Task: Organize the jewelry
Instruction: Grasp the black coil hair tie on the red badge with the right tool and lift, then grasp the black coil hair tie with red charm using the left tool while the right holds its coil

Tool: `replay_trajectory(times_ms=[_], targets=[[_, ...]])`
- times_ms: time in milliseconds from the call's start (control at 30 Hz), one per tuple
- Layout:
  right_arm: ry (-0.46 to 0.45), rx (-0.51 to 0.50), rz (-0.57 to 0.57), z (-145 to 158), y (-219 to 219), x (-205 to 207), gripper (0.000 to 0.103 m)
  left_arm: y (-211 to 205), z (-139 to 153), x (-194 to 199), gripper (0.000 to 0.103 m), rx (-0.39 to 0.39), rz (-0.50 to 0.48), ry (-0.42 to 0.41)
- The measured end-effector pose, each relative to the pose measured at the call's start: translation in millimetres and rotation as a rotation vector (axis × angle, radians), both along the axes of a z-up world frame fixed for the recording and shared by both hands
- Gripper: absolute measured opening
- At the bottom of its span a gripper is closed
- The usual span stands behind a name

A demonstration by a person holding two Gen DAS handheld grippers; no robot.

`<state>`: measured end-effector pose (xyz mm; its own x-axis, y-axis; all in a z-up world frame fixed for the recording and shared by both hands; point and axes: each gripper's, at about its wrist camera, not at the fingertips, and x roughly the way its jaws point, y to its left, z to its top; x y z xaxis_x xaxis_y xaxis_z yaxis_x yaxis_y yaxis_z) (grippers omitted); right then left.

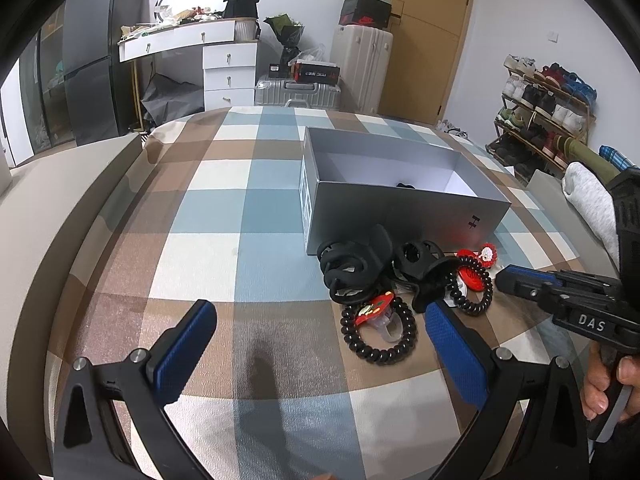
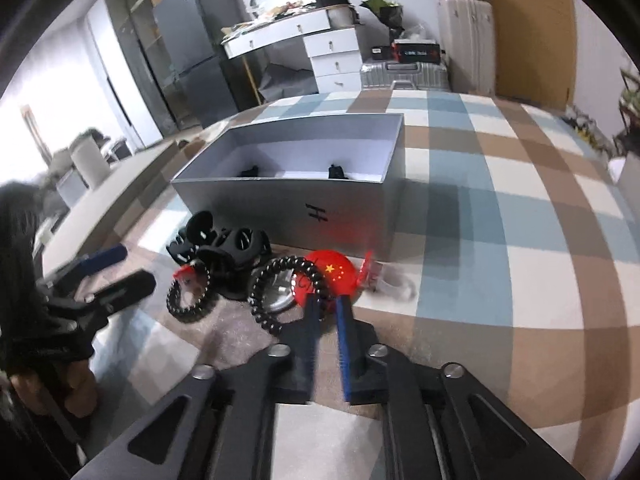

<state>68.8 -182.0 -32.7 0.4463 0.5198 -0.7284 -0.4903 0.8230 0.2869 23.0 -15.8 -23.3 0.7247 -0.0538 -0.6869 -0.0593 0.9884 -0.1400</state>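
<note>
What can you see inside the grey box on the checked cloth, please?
Inside the grey box, the right wrist view shows two small black items on its white floor, near the front wall. That wall hides their lower parts and the floor behind it.

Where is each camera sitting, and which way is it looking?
Left wrist view: sits on the left gripper, looking forward over the checked blanket toward the grey box; its own wide-open jaws show, plus the right gripper and a hand.
Right wrist view: sits on the right gripper, looking at the spiral hair ties and red badge; its nearly closed jaws show, and the left gripper.
Both share the grey box and black hair claws.
</note>
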Motion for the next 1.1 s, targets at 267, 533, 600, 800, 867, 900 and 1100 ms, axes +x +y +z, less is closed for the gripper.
replay_trajectory(times_ms=[267, 533, 600, 800, 867, 900, 1100], targets=[[0.021, -0.016, 0.013, -8.3, 13.6, 3.7, 0.020, 0.4, -0.3, 0.6, 0.101, -0.001, -0.001, 0.005], [-0.035, -0.018, 0.022, -1.8, 15.3, -6.7, 0.008, 2.4, -1.4, 1.7, 0.101, -0.013, -0.001, 0.016], [-0.071, -0.010, 0.025, 5.2, 13.7, -10.8, 0.008, 2.2, -0.9, 0.9, 0.101, -0.017, -0.010, 0.012], [-0.125, 0.071, 0.013, 22.7, 2.0, -13.7, 0.008, -10.0, -4.6, 3.1, 0.101, 0.013, -0.048, 0.059], [-0.136, 0.085, 0.012, 27.0, -0.8, -13.8, 0.008, -11.9, -6.8, 5.0, 0.101, -0.018, -0.071, 0.084], [-0.141, 0.091, 0.009, 29.0, -1.8, -14.3, 0.008, -12.7, -8.4, 6.0, 0.101, -0.030, -0.078, 0.097], [-0.147, 0.101, 0.008, 33.4, -5.3, -14.2, 0.008, -25.0, -13.9, 6.3, 0.079, 0.007, -0.112, 0.150]])
